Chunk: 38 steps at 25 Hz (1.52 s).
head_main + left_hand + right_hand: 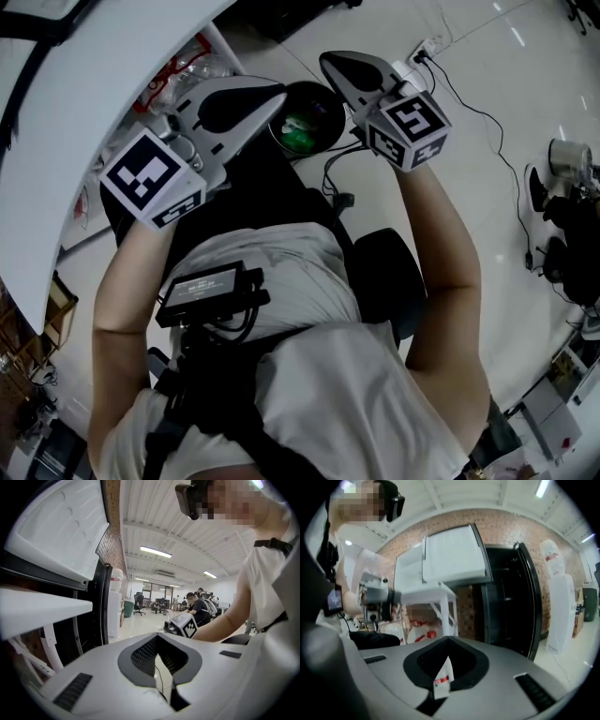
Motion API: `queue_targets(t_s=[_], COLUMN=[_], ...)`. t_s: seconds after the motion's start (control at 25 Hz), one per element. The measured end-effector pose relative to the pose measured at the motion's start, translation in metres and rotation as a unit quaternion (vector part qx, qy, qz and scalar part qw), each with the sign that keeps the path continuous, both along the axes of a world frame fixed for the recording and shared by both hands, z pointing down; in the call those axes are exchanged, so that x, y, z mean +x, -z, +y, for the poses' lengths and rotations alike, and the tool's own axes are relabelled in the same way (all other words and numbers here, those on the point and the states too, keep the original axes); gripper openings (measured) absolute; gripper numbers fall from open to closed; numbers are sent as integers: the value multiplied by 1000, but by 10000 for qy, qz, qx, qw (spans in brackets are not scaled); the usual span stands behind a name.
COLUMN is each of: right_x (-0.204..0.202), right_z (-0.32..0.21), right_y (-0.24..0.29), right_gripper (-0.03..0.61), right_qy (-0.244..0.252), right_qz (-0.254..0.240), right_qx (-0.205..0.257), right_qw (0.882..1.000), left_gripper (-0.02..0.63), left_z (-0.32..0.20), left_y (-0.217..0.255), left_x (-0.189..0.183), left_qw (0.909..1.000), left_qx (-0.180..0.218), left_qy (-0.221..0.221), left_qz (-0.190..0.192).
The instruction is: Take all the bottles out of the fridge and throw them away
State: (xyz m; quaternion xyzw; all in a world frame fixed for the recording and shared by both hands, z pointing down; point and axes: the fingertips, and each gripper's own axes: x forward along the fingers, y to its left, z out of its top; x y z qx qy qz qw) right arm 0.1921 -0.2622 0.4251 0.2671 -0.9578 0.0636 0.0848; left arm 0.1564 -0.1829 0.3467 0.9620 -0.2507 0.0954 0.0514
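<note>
I see no bottle clearly in any view. A black bin (305,122) with something green inside stands on the floor between my two raised grippers. The fridge (506,602) is open, and its white door (84,103) reaches over the left. My left gripper (279,97) points toward the bin with its jaws together and nothing between them (158,641). My right gripper (326,64) hangs just right of the bin, also shut and empty (448,644); only a thin slit shows between its pads. Each gripper shows in the other's view: the right one's marker cube (185,626), the left gripper's body (377,597).
Red and white packs (419,625) lie low in the fridge. Cables and a power strip (422,47) run over the pale floor. A black seat (389,272) is below my right arm. A water dispenser (560,611) stands right of the fridge. People sit at desks far off (199,606).
</note>
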Motion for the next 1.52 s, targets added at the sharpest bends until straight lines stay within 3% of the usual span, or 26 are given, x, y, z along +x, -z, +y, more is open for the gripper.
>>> queue_targets(t_s=[0.2,0.4,0.52,0.76,1.04,1.2,1.32,1.52], right_x=[-43,-71,-119,-214,-313,-364,-397,-428], right_z=[12,28,38,69,113,127,130,134], right_y=[123,199,231,244,234,225,219,204], right_gripper=[3,2,2,1,0,0,0,0], right_qy=[655,1169,1668,2477,3279,3536,3617,3588], right_qz=[-473,-960,-1095,-1053,-1079,-1053,-881,-477], right_qx=[916,930,1098,1134,836,632,571,312], right_qw=[9925,9841,9737,9564,9348,9273,9264,9317], left_gripper=[12,12,12,12,12,12,12,12], left_z=[6,32,34,53,83,92,92,89], left_y=[44,95,122,145,151,142,133,126], left_x=[-17,-21,-69,-178,-301,-360,-387,-402], left_qw=[9989,9980,9923,9714,9315,9122,9057,9026], left_qx=[138,276,601,909,1071,1034,818,604], left_qy=[148,391,994,2168,3474,3963,4160,4261], left_qz=[414,418,431,342,62,-94,37,55])
